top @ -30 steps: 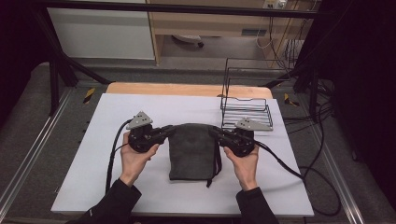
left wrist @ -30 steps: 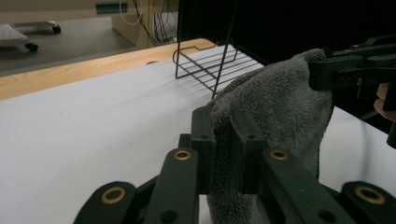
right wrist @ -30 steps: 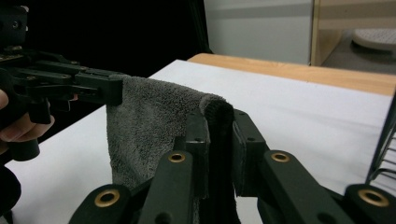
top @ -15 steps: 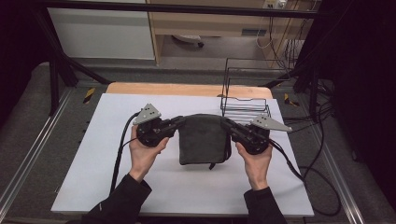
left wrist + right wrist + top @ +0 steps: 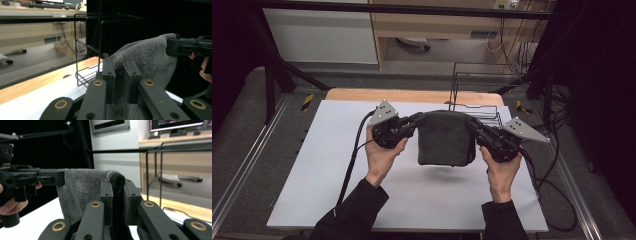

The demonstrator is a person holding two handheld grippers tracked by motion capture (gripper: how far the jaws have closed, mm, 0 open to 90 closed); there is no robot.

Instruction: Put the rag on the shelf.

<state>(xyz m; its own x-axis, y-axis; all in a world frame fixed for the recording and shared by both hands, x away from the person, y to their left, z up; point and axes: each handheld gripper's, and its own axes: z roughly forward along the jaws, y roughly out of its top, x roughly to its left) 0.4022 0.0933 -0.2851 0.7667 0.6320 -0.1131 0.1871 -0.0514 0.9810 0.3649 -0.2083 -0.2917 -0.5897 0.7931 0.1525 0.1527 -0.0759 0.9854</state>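
High view: the grey towel hangs folded above the worktop near its far edge, beside the wire rack, limp and light. Left gripper view: the left gripper jaws pinch one top corner. Right gripper view: the right gripper jaws clamp the other; corners suit soft, sagging cloth.
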